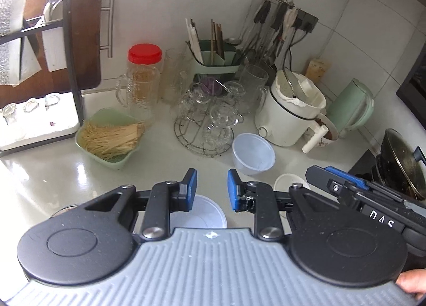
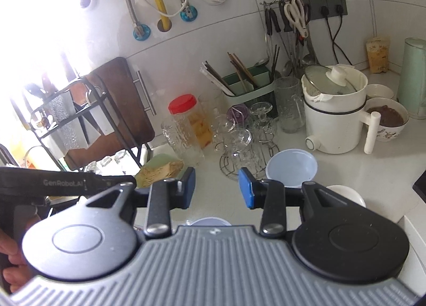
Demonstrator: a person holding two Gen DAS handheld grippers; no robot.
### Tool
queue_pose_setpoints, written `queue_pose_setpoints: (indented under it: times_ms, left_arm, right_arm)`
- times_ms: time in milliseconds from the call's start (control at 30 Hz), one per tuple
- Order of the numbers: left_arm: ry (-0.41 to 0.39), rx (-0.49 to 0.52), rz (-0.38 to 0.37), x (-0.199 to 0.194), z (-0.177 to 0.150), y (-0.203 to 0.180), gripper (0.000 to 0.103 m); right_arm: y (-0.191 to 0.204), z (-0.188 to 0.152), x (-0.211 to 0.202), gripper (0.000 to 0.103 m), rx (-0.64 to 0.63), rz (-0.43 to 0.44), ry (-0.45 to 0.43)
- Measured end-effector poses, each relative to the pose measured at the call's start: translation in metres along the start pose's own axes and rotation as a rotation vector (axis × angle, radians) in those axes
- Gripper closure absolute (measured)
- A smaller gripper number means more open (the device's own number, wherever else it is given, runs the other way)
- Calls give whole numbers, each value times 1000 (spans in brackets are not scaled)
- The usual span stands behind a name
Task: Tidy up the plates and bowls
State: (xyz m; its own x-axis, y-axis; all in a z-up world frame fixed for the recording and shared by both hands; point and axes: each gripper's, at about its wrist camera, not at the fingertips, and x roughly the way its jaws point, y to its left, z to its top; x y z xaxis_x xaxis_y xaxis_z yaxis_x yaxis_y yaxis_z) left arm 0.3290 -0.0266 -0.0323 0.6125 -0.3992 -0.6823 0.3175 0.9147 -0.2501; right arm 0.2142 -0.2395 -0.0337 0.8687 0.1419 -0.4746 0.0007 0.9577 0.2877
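In the left wrist view my left gripper (image 1: 212,187) hangs above the white counter, jaws a little apart and nothing between them. Under it lies a white bowl (image 1: 205,215), partly hidden by the gripper. A pale blue plastic bowl (image 1: 253,153) sits tilted just beyond, and a second white bowl (image 1: 289,182) lies to its right. My right gripper (image 2: 217,189) is also open and empty, above the counter. It faces the pale blue bowl (image 2: 291,167), with one white bowl (image 2: 346,195) at the right and another white bowl (image 2: 210,221) below.
A green dish of dry noodles (image 1: 109,138), a wire stand of glass cups (image 1: 207,125), a red-lidded jar (image 1: 143,77) and a white electric pot (image 1: 290,114) crowd the back. A bowl of brown food (image 2: 386,117) stands right of the pot. A black rack (image 2: 80,119) is at the left.
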Motion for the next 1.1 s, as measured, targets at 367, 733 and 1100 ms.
queue_pose_setpoints:
  times_ms: [367,733,1100]
  left_arm:
    - [32,65,-40,22,-6,-20,74]
    - [68,119,-94,52,-5,-45,74]
    - [80,150,-97,90,8,-58,74]
  right_arm:
    - [-18,-15,-11,63,65,-77,-15]
    - [-49,-21,-15,63,140,-179,-13]
    - [-87,-2,12,63,169,-236,-46]
